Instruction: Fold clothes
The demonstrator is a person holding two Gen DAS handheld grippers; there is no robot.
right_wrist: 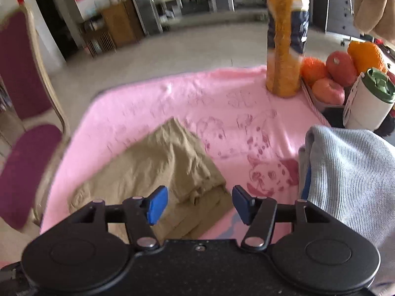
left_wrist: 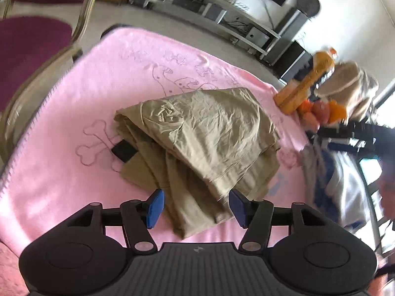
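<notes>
Both my grippers, left [left_wrist: 195, 207] and right [right_wrist: 200, 204], hover with jaws apart, gripping nothing. Below them khaki trousers [left_wrist: 197, 133] lie folded mid-worktop on a pink blanket [left_wrist: 74, 172]. Grey knitwear [right_wrist: 350, 172] sits at the right edge; a bottle [right_wrist: 286, 37] and fruit [right_wrist: 340, 66] occupy the far right corner.

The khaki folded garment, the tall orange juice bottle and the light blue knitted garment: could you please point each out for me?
Khaki folded garment [left_wrist: 197, 133]: left wrist view, its creased top layer.
Tall orange juice bottle [right_wrist: 284, 74]: right wrist view, its lower body.
Light blue knitted garment [right_wrist: 350, 172]: right wrist view, its ribbed upper surface.
</notes>
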